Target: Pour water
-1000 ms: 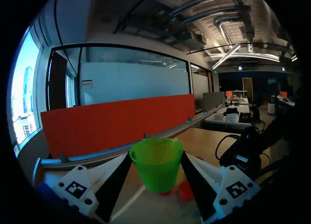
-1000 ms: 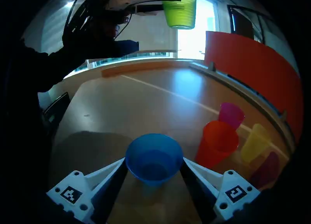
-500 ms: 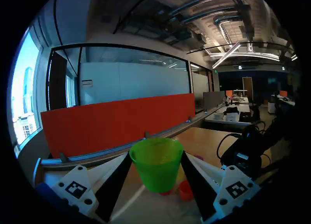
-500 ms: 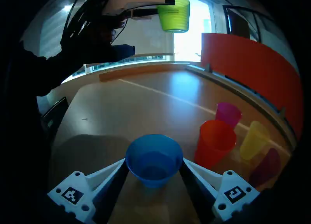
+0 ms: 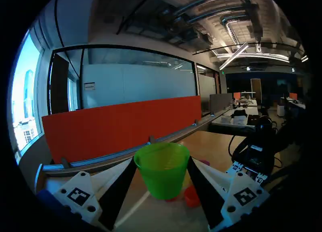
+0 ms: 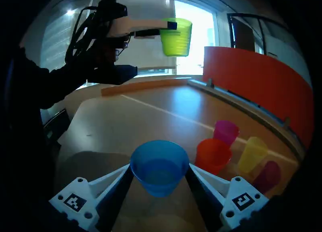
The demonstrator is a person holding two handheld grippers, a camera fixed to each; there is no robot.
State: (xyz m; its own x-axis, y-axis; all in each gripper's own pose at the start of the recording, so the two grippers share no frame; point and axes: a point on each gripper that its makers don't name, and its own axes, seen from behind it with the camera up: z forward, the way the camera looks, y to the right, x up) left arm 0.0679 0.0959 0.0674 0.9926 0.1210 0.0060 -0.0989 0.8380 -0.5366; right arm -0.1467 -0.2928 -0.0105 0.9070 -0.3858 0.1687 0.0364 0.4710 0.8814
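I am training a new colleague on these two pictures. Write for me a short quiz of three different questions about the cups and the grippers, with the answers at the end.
1. True or false: the green plastic cup in the left gripper stands on the wooden table.
2. What does the right gripper hold? A: a blue plastic cup. B: a yellow cup. C: nothing.
3. In the right gripper view, how many loose plastic cups stand on the table?
Key: 1 false, it is held in the air; 2 A; 3 four.
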